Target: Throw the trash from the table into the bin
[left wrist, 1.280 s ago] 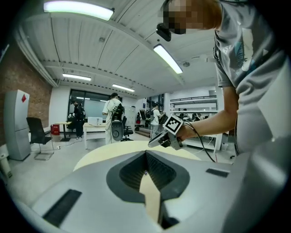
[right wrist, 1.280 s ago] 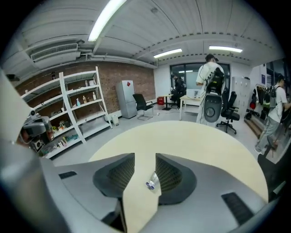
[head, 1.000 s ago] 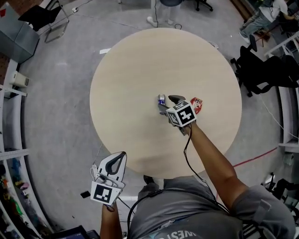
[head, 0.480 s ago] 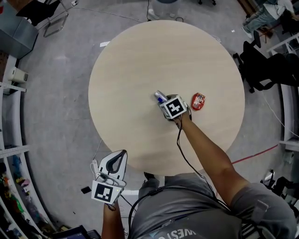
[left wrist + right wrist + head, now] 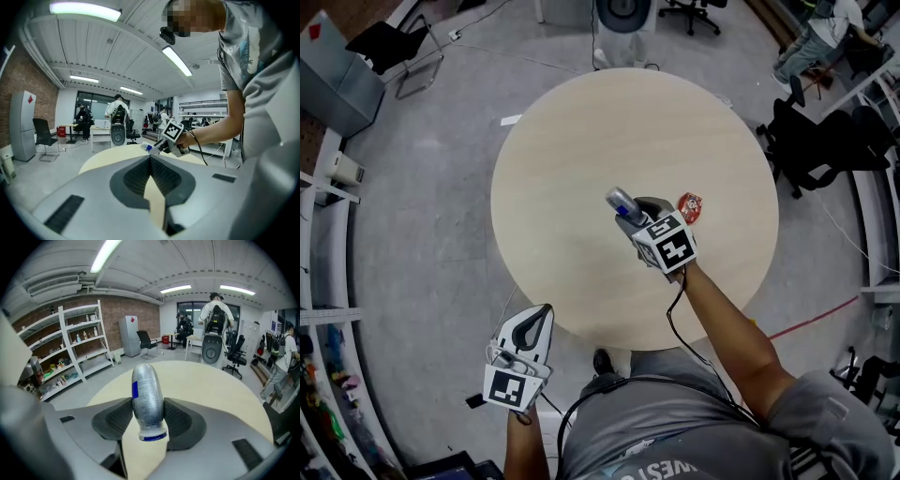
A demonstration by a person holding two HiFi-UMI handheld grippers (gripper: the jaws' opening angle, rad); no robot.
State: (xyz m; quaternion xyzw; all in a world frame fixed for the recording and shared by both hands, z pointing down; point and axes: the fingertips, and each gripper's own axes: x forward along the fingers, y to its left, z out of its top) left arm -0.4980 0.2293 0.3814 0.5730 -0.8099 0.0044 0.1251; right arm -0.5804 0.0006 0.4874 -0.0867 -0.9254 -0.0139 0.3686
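Observation:
A silver can with a blue band (image 5: 622, 202) hangs tilted above the round beige table (image 5: 572, 131). My right gripper (image 5: 630, 212) is shut on it, and its jaws have just closed a little further on the can. In the right gripper view the can (image 5: 147, 399) stands between the dark pads (image 5: 180, 420) of that gripper (image 5: 148, 405). A red crumpled wrapper (image 5: 690, 207) lies on the table just right of it. My left gripper (image 5: 547, 313) hovers off the table's near-left edge, its tips together and nothing held. From the left gripper view (image 5: 150, 157) I see the right gripper (image 5: 161, 146) holding the can (image 5: 146, 147).
A grey unit with a round front (image 5: 623, 11) stands on the floor beyond the table's far edge. Black office chairs (image 5: 825, 141) stand at the right. Shelving (image 5: 319, 309) lines the left side, with a grey cabinet (image 5: 333, 70) at the far left.
The can stood on the table with the right gripper around it. Now the right gripper has risen with the can, which points up and to the left. The left gripper barely moved.

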